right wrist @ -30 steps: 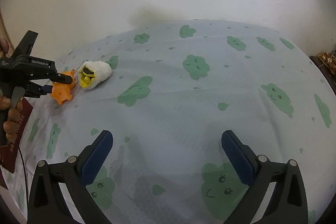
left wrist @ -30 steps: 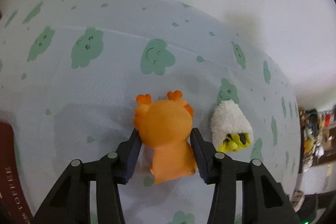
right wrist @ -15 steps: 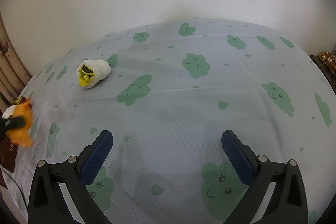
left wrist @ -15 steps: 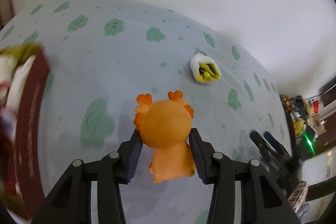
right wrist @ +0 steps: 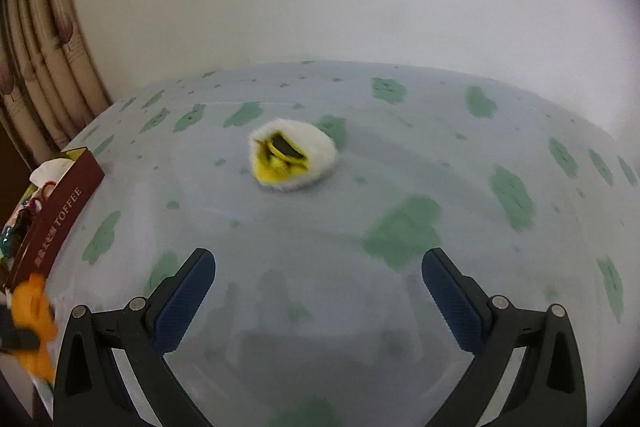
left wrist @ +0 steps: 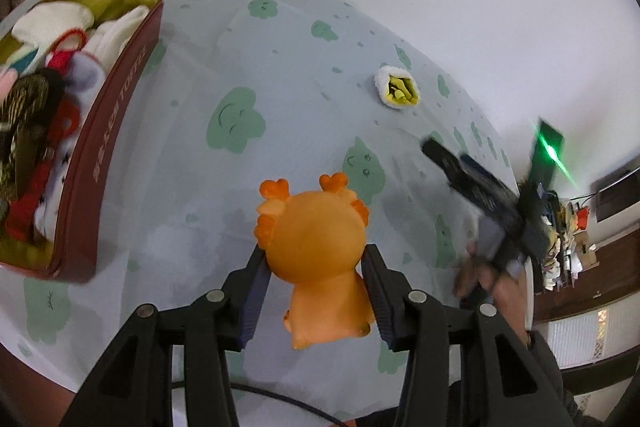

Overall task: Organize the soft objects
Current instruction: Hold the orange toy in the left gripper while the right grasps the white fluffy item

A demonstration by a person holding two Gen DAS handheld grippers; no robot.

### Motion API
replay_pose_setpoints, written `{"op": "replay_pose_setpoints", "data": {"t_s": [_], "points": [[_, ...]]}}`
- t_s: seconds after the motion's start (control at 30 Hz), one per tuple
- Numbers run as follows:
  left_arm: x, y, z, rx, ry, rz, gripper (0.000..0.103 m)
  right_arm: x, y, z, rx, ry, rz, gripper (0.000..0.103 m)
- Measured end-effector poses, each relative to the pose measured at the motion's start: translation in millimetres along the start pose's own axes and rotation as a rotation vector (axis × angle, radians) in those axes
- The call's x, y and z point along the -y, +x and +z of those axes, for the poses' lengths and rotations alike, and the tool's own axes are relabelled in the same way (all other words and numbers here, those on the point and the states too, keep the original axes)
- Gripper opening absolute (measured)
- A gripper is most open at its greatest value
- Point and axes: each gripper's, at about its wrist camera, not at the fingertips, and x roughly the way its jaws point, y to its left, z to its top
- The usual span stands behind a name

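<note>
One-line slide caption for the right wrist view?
Open right gripper faces a white-and-yellow plush on the cloud-print sheet.

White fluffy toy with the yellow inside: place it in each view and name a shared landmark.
Left wrist: white fluffy toy lies upper right of centre on the sheet.
Right wrist: it lies centre, slightly left, ahead of the open right tool.
Shared landmark: the maroon toffee box.
</note>
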Motion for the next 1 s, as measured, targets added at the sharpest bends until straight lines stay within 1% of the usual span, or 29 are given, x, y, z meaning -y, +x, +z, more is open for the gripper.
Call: {"op": "replay_pose_setpoints", "data": {"t_s": [0.1,0.37,0.4,0.43,0.47,0.57,0.6,0.67,0.77,0.9,1.0], "points": [[-0.3,-1.9,-2.2,0.004,0.013,0.013,0.048,-10.9,20.4,17.1,-0.009,-0.024,-0.017,0.103],[-2.4,3.5,-1.7,-0.022,0.011,-0.005,0.048,-28.2,64.2,53.3,-0.017,-0.109,-0.082,0.102],[-2.3,4.4,-1.9,-0.025,0.012,-0.006,0.048,-28.8,72.2,57.4,-0.038,-0.116,-0.086,0.090],[-2.0,5.0,-1.9,-0.029,0.014,-0.006,0.048,-28.6,78.1,60.1,-0.064,-0.116,-0.070,0.053],[-1.9,5.5,-2.0,-0.031,0.015,-0.005,0.049,-27.0,87.6,60.9,-0.110,-0.110,-0.061,0.049],[-2.4,4.2,-1.9,-0.030,0.010,-0.006,0.049,-18.4,87.9,62.0,-0.124,-0.073,-0.034,0.041],[-2.3,3.5,-2.0,-0.029,0.009,-0.006,0.049,-17.0,82.6,59.1,-0.120,-0.069,-0.024,0.038],[-2.3,0.5,-2.1,-0.023,0.007,-0.012,0.049,-13.8,65.9,47.6,-0.101,-0.034,0.013,0.038],[-1.7,-2.6,-1.7,-0.012,0.008,-0.013,0.049,-19.0,33.7,19.6,-0.068,-0.012,0.062,0.038],[-1.8,-9.1,-5.4,-0.002,0.004,-0.021,0.049,-38.9,-15.8,-25.5,-0.039,-0.005,0.119,0.038],[-0.3,-16.8,-9.4,0.015,0.011,-0.016,0.049,-55.5,-32.5,-49.2,-0.038,-0.027,0.112,0.038]]}}
